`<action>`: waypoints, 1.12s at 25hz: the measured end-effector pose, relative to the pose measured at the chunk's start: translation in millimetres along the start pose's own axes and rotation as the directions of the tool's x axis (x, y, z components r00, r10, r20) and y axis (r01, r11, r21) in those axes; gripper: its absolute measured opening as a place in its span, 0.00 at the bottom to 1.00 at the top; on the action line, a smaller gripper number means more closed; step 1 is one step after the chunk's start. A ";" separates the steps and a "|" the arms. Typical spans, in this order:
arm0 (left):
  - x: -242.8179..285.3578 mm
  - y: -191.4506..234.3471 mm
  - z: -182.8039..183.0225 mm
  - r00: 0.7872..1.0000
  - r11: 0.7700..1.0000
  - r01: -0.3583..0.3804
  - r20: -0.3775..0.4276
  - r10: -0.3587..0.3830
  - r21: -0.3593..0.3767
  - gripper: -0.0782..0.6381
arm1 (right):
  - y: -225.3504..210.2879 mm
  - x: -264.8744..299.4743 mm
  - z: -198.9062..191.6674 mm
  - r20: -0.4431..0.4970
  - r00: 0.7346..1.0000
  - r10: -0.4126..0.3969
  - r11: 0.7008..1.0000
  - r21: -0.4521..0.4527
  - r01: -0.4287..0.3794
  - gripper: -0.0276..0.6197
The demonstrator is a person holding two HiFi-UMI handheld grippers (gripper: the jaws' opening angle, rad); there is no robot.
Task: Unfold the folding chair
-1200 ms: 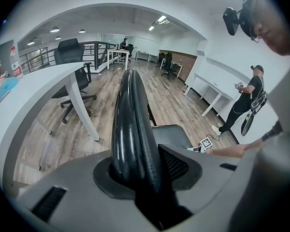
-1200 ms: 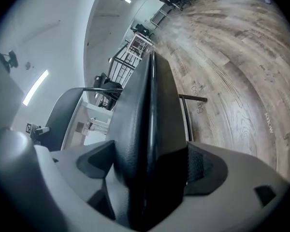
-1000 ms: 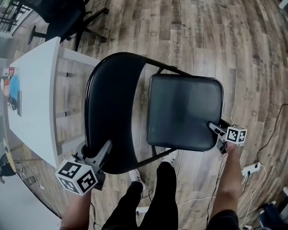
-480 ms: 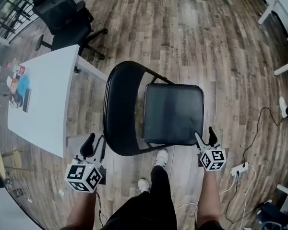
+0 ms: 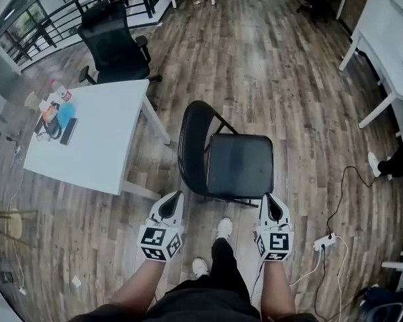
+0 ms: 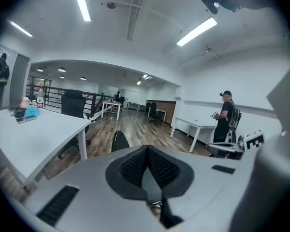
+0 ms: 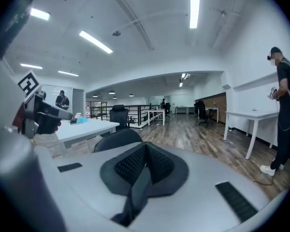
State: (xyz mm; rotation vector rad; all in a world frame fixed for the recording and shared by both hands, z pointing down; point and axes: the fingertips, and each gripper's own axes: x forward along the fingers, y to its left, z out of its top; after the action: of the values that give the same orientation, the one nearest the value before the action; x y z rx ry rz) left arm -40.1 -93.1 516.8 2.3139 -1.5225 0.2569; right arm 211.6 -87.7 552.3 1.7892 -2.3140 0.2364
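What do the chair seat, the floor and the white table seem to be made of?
Chair seat: probably padded vinyl or similar; black, with a soft sheen and rounded edges.
Floor: wood or wood-look planks, with visible grain and board seams; which one I cannot tell.
Table: smooth, matte white top, likely laminate or painted board.

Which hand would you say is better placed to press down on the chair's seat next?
Probably the right. Both tongs have just closed on nothing; the right tongs appear by the seat's near corner, while the left tongs sit beside the backrest, farther off.
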 end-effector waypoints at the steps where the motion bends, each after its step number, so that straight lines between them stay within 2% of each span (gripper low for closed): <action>1: -18.6 -9.4 -1.5 1.000 1.000 0.014 0.007 -0.014 -0.005 0.12 | 10.3 -21.9 11.4 0.006 1.000 -0.019 1.000 -0.004 0.019 0.07; 6: -94.3 -48.5 -10.3 0.999 0.999 0.043 0.027 -0.043 0.000 0.12 | 61.0 -117.7 40.1 0.029 0.997 -0.067 0.996 -0.054 0.068 0.07; 10: -140.4 -72.5 -16.5 0.996 0.997 0.083 0.037 -0.083 0.003 0.12 | 97.7 -166.9 51.2 0.030 0.998 -0.049 0.996 -0.073 0.051 0.07; 12: -157.5 -82.0 -16.8 0.995 0.996 0.090 0.046 -0.090 0.009 0.12 | 106.2 -184.4 61.1 0.041 0.999 -0.031 0.998 -0.045 0.033 0.07; 15: -176.8 -94.3 -14.1 0.995 0.996 0.080 0.057 -0.082 0.031 0.12 | 108.7 -204.4 71.6 0.061 0.998 -0.016 1.000 -0.021 0.018 0.07; 18: -189.8 -108.7 -8.1 0.995 0.996 0.062 0.074 -0.066 0.059 0.12 | 106.6 -220.3 79.8 0.084 0.996 -0.007 0.997 -0.078 0.013 0.07; 22: -202.9 -138.2 -4.7 0.995 0.998 0.036 0.089 -0.041 0.055 0.12 | 96.5 -244.3 77.5 0.094 0.996 -0.002 0.990 -0.141 0.015 0.06; 28: -217.4 -177.9 -14.0 0.996 0.998 0.020 0.084 -0.025 0.060 0.12 | 86.7 -276.5 67.7 0.090 0.996 0.030 0.986 -0.165 -0.015 0.06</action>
State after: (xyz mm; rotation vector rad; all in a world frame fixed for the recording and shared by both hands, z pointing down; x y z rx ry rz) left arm 35.4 160.2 420.7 2.4154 -1.5469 0.2035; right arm 190.6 175.6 415.2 1.7289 -2.3403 -0.0335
